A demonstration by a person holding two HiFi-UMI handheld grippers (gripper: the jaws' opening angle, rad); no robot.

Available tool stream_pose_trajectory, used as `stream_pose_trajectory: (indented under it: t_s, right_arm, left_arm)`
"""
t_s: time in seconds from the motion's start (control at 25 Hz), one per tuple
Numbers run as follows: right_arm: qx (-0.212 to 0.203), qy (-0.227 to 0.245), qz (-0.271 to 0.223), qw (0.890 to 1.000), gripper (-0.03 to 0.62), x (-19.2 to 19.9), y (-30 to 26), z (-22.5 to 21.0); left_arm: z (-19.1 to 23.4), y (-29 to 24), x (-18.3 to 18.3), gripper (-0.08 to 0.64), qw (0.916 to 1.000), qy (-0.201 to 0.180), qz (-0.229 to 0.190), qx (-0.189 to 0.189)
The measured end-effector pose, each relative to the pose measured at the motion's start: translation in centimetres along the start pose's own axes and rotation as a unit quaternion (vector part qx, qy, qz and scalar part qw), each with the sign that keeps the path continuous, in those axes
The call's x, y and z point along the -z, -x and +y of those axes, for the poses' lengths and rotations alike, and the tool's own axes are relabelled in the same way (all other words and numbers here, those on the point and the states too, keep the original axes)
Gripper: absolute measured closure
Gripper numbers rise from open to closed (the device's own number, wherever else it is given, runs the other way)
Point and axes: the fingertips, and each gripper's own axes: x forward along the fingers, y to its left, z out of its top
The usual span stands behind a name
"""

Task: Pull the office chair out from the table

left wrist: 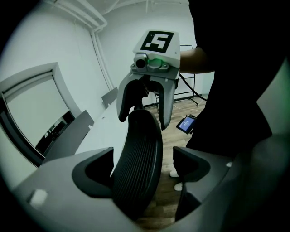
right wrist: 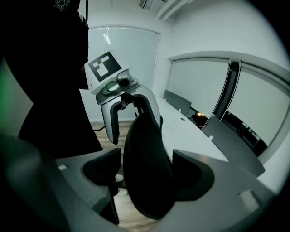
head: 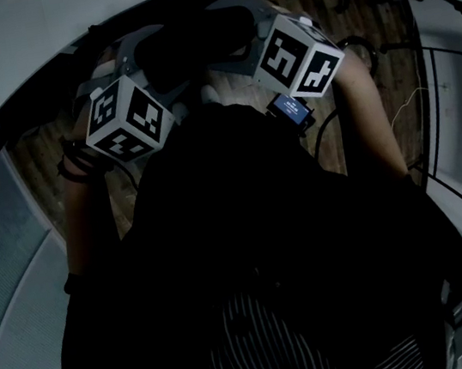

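Note:
The office chair's black ribbed backrest (left wrist: 138, 154) (right wrist: 147, 176) stands upright beside the white table (left wrist: 102, 131) (right wrist: 190, 131). My left gripper (left wrist: 144, 167) straddles its top edge, jaws open, with a gap on the right side. My right gripper (right wrist: 146, 172) straddles the same edge from the opposite end, also open. Each gripper shows in the other's view, the right gripper (left wrist: 144, 118) and the left gripper (right wrist: 135, 129), both astride the backrest. In the dark head view both marker cubes (head: 125, 118) (head: 296, 58) flank the backrest top (head: 193, 55).
Grey chairs stand along the table's far side (left wrist: 68, 133) (right wrist: 233, 142). The floor is wood (left wrist: 170, 136). A small lit screen (left wrist: 186, 123) hangs at the person's waist. The person's dark body (head: 252, 263) stands close behind the chair. Windows line the walls.

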Motion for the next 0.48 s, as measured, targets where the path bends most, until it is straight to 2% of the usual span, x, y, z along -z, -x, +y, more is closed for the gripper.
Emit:
stream_pose_trajectory:
  t_s: [0.04, 0.12, 0.28, 0.48]
  right_arm:
    - [-0.007, -0.002, 0.006, 1.0, 0.236, 0.3, -0.4, 0.2]
    - [-0.017, -0.005, 0.013, 1.0, 0.229, 0.7, -1.3, 0.5]
    - [-0.013, -0.004, 0.033, 0.999, 0.212, 1.4, -2.2, 0.1]
    - [-0.014, -0.01, 0.026, 1.0, 0.156, 1.4, -2.9, -0.2]
  left_arm:
    - [-0.3, -0.2, 0.2, 0.147, 0.9999, -0.002, 0.006, 0.008]
    - [-0.4, -0.6, 0.7, 0.147, 0.9998, -0.007, 0.015, 0.01]
    - [0.1, -1.3, 1.6, 0.144, 0.9994, -0.011, 0.033, 0.006]
    - [0.5, -2.6, 3.3, 0.075, 0.9964, -0.018, 0.082, 0.01]
